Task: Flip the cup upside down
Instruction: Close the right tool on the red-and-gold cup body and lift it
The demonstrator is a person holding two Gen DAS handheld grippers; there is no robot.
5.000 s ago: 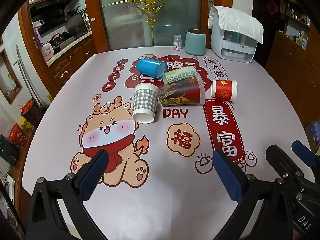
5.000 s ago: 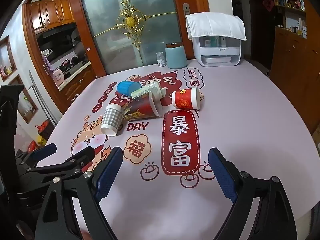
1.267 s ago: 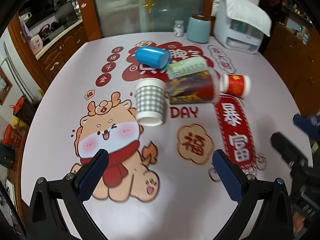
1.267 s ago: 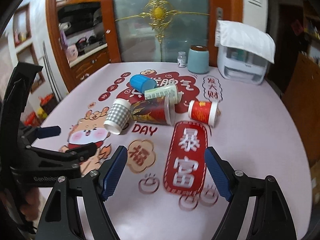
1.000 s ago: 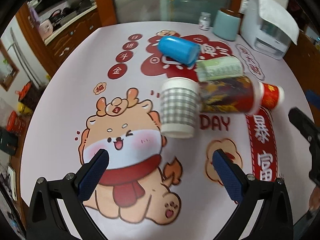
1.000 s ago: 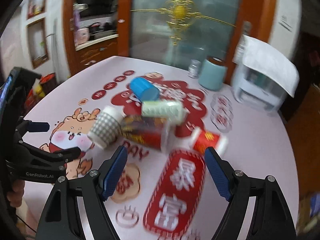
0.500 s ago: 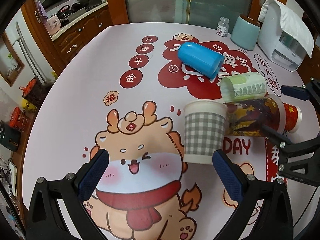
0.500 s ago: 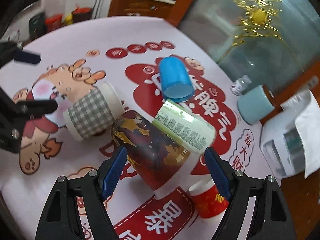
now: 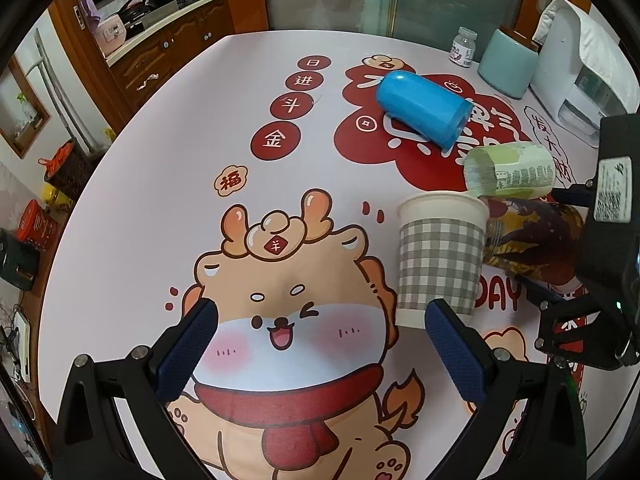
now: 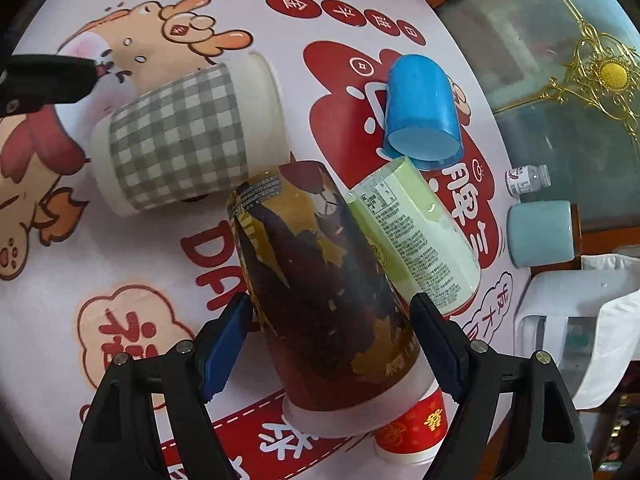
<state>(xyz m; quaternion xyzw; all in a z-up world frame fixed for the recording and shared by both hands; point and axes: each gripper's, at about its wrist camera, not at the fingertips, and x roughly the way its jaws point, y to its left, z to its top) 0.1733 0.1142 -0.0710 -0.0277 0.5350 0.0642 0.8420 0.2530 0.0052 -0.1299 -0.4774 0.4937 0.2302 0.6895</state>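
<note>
Our right gripper (image 10: 332, 320) is wide open around the big dark cup (image 10: 320, 280) lying on its side. We should squeeze, then lift and turn it. Our left gripper (image 9: 320, 340) waits, open, beside the checked cup (image 9: 440, 256).

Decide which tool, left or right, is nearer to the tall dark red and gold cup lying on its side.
Right. The right tool straddles the tall dark red and gold cup, one finger on each side. The left tool sits off to the side, over the dragon print, its nearest finger by the checked cup.
</note>
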